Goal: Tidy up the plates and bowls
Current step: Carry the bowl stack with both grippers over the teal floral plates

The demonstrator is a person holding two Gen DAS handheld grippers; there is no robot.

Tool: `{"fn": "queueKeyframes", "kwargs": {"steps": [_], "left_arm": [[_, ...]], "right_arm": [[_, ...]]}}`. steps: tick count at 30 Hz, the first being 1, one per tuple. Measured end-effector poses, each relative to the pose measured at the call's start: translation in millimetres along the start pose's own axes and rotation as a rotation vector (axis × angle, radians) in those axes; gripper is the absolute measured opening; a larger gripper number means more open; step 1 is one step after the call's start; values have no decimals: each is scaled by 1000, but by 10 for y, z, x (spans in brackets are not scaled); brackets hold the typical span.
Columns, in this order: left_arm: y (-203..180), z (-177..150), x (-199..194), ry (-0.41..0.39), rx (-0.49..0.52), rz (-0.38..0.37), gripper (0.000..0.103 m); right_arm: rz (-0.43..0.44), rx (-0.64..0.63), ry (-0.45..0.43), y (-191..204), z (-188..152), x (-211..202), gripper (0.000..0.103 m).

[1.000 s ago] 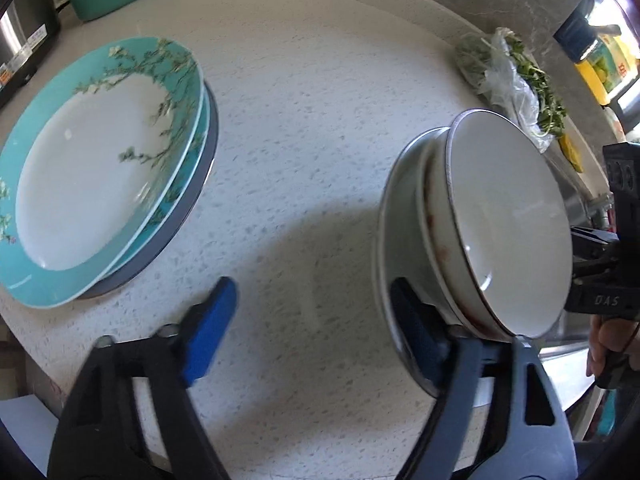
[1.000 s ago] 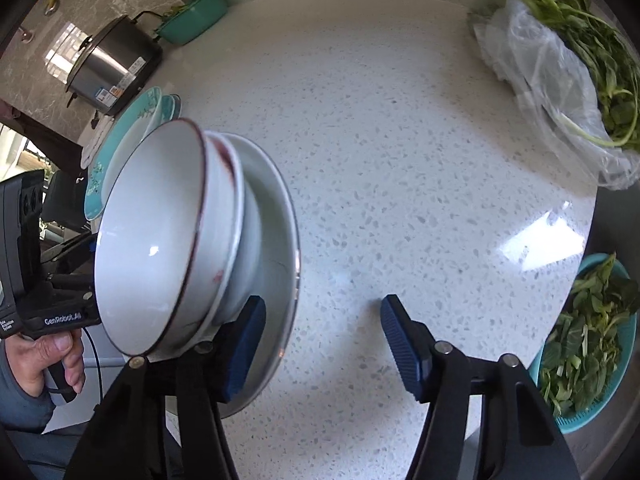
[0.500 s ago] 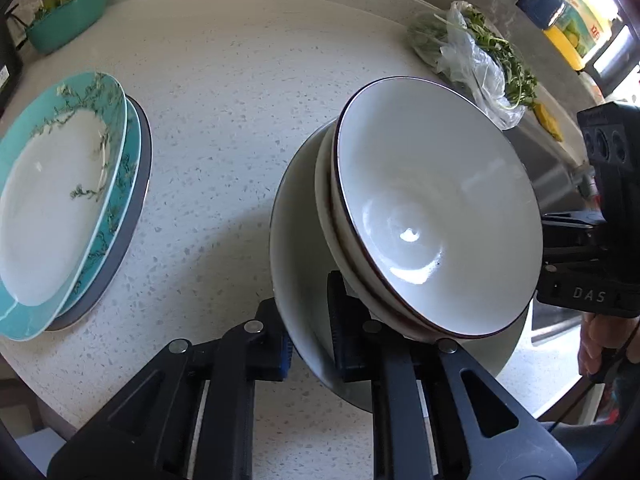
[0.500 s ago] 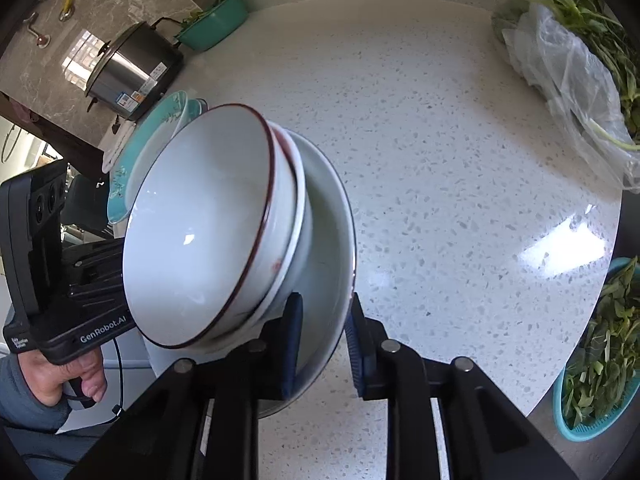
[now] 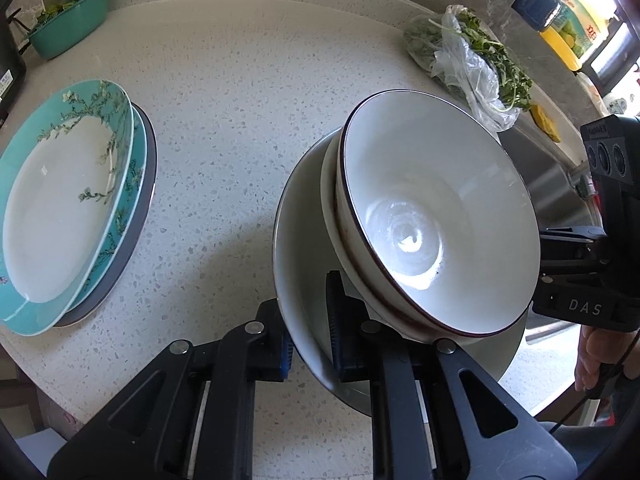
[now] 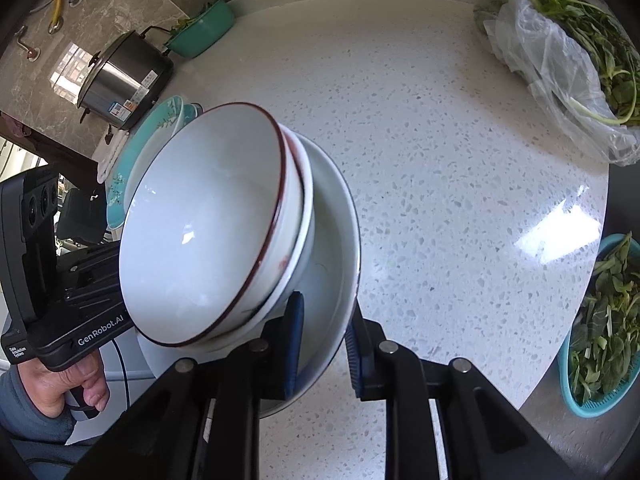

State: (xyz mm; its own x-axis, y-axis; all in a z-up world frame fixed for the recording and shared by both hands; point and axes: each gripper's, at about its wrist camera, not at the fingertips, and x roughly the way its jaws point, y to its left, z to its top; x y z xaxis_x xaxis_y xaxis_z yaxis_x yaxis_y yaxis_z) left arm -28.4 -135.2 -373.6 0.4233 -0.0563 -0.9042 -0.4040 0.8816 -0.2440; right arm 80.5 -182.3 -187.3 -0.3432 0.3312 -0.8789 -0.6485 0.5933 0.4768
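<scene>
A white plate (image 5: 300,280) carries two stacked white bowls (image 5: 432,216) with dark red rims. My left gripper (image 5: 308,340) is shut on the plate's near rim. My right gripper (image 6: 324,344) is shut on the opposite rim of the same plate (image 6: 332,272), with the bowls (image 6: 208,232) to its left. The stack is held tilted above the white speckled counter (image 5: 240,120). A stack of teal floral plates (image 5: 60,200) lies on the counter at the left, also in the right wrist view (image 6: 160,128).
A bag of greens (image 6: 560,48) lies at the counter's far right. A teal basket of greens (image 6: 600,328) sits at the right edge, another teal basket (image 5: 68,28) at the back. A steel cooker (image 6: 124,80) stands beyond the teal plates.
Both grippers closed on the white plate's rim from open a second ago. The plate with its bowls now sits a little higher and nearer the teal plates.
</scene>
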Motion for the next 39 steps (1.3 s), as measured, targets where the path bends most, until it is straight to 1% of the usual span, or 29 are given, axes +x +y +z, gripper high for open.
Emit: {"fn": "queueKeyframes", "kwargs": {"steps": [9,15,19,24,29,34,36,39], "left_arm": [[5,32,-388,-27,12,-7,12],[223,88,-743,-49,4,-4,12],[508,165,-995,-67,-7,14,12],[1008,261,-1296,-86,-18,49,12],[1472,364,-1454,-96,-30,66,12],[1943,438,-1543,-99,-41,69,12],[2149,466,-1525,-93,-45,66,12],[2337,488,-1464,-83,-44,67,12]], "right_arm": [[-18,-10,-29,224,37,-269,22],[-19,-45,-63,536,228,-433,22],[-7,-79,-76,839,414,-423,22],[9,-125,-78,1262,654,-298,22],[19,-159,-79,1681,894,-140,22],[20,-170,-75,1949,1082,18,22],[19,-168,-69,2029,1142,111,22],[19,-162,-60,2103,1205,247,22]]}}
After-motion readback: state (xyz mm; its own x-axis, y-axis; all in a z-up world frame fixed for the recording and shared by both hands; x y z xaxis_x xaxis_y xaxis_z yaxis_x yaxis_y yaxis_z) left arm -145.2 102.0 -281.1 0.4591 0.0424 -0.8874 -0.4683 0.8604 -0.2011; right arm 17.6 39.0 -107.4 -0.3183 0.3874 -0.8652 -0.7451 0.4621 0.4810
